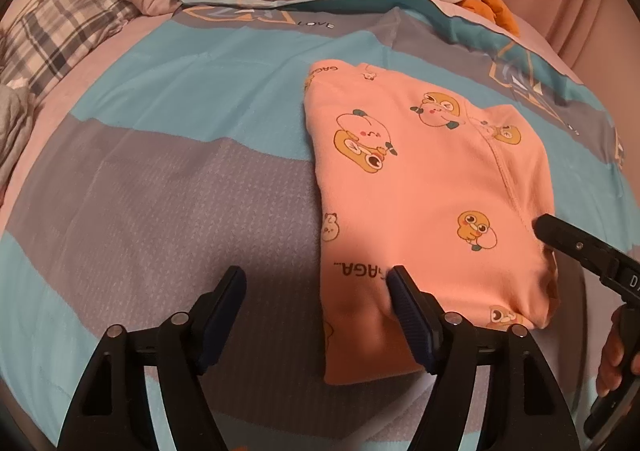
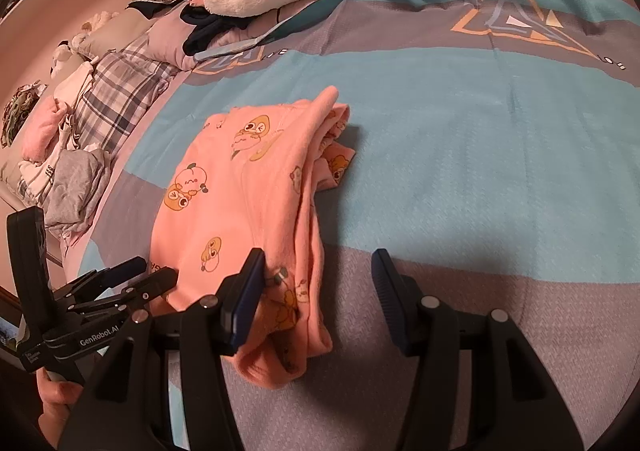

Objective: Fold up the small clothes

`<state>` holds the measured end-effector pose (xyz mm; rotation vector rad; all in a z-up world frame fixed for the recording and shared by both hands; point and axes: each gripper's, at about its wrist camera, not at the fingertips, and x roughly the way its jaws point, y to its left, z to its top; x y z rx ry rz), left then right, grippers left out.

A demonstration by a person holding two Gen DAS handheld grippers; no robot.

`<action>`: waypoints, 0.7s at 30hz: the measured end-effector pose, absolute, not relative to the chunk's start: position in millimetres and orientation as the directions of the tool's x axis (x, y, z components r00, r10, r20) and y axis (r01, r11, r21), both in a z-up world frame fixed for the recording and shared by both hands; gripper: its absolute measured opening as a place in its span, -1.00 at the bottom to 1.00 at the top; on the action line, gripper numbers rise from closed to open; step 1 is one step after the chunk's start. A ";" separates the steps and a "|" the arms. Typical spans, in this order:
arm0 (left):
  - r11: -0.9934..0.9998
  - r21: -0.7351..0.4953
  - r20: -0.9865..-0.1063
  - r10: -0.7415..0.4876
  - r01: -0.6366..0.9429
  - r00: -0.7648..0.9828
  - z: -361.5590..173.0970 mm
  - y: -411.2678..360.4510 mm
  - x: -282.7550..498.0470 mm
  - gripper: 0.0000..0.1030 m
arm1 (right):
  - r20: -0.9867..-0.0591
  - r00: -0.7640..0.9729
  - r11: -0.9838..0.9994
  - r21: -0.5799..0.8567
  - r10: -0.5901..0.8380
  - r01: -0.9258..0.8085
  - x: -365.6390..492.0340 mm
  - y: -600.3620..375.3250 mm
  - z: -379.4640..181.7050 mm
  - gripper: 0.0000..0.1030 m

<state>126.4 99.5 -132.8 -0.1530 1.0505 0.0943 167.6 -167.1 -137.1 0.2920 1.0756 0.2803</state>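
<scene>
The folded pink cartoon-print garment (image 1: 424,187) lies on the striped blue-grey bedspread (image 1: 168,187). Both the left tool (image 1: 316,283) and right tool (image 2: 320,263) gape empty at its near edge; probably pinch that edge squarely before folding away.

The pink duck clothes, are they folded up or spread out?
Folded. The pink garment lies as a compact rectangle on the bedspread, layers stacked along its right edge.

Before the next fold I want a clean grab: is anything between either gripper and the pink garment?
Nothing visible. The left gripper and right gripper are both open at the near edge of the pink garment, which lies alone on the striped bedspread.
</scene>
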 end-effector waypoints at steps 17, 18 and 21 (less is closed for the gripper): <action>0.980 -0.086 -0.875 0.010 -0.177 0.483 -132.4 102.1 125.0 0.60 | -0.833 0.446 0.942 0.327 0.327 -0.078 153.8 -164.4 -128.6 0.07; 0.980 -0.087 -0.876 0.011 -0.180 0.483 -132.4 102.2 124.9 0.63 | -0.835 0.445 0.943 0.325 0.324 -0.077 152.7 -164.1 -128.4 0.09; 0.978 -0.092 -0.876 0.009 -0.185 0.482 -132.2 102.2 123.7 0.66 | -0.837 0.443 0.943 0.323 0.322 -0.074 149.8 -161.4 -127.9 0.16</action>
